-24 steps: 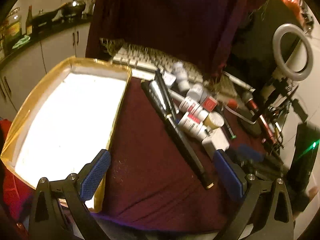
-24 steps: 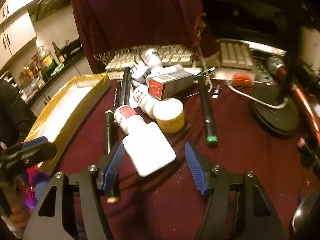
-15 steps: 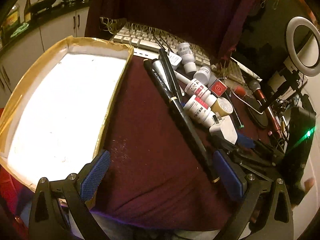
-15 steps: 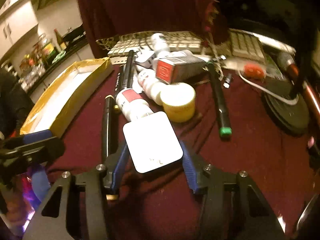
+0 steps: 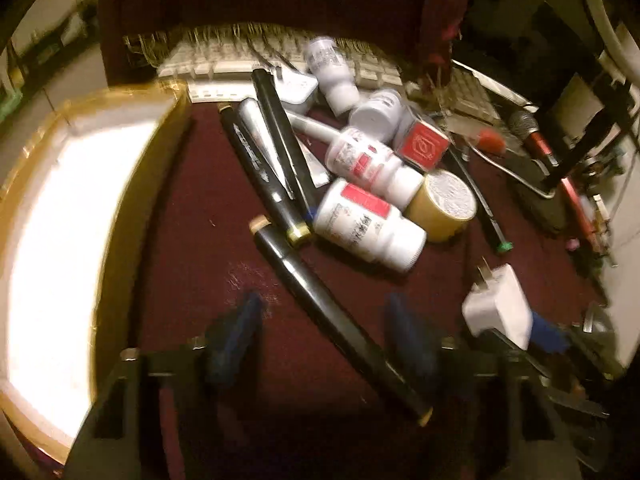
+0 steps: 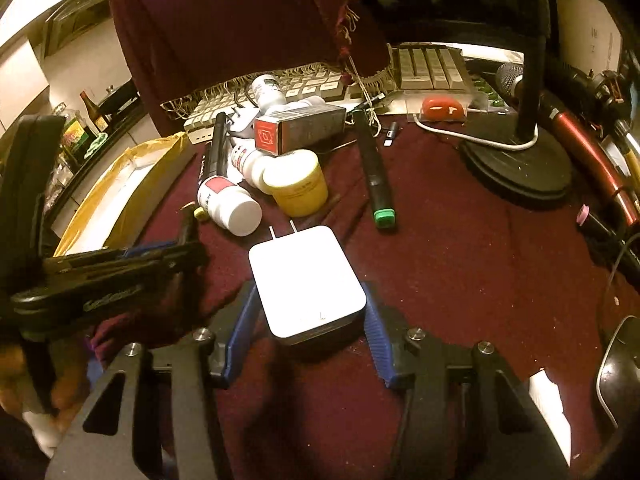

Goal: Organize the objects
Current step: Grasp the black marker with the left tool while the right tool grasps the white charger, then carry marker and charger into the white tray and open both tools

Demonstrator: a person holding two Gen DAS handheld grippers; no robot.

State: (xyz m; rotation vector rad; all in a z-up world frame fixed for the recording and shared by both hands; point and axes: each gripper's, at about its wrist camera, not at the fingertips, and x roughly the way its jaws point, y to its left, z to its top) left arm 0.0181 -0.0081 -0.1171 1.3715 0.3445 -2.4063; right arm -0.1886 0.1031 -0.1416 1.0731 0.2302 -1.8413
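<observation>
A white plug adapter (image 6: pixel 306 284) sits between the blue pads of my right gripper (image 6: pixel 306 320), which is shut on it and holds it slightly above the maroon cloth; it also shows in the left wrist view (image 5: pixel 498 306). My left gripper (image 5: pixel 324 332) straddles a long black marker (image 5: pixel 336 316), its jaws apart and not touching it. A heap of white pill bottles (image 5: pixel 368 224), a yellow jar (image 5: pixel 442 204), a red-ended box (image 5: pixel 422 144) and several black markers (image 5: pixel 264 164) lies in the middle. A gold-edged tray with a white floor (image 5: pixel 60 220) stands at the left.
A white keyboard (image 6: pixel 320 88) lies behind the heap under a hanging maroon cloth. A green-capped marker (image 6: pixel 376 172) lies right of the jar. A black lamp base (image 6: pixel 516 164), a microphone (image 6: pixel 560 116) and cables crowd the right side.
My right gripper closed on the white adapter and raised it. My left gripper moved right, off the tray edge, over the long black marker, and its jaws narrowed.
</observation>
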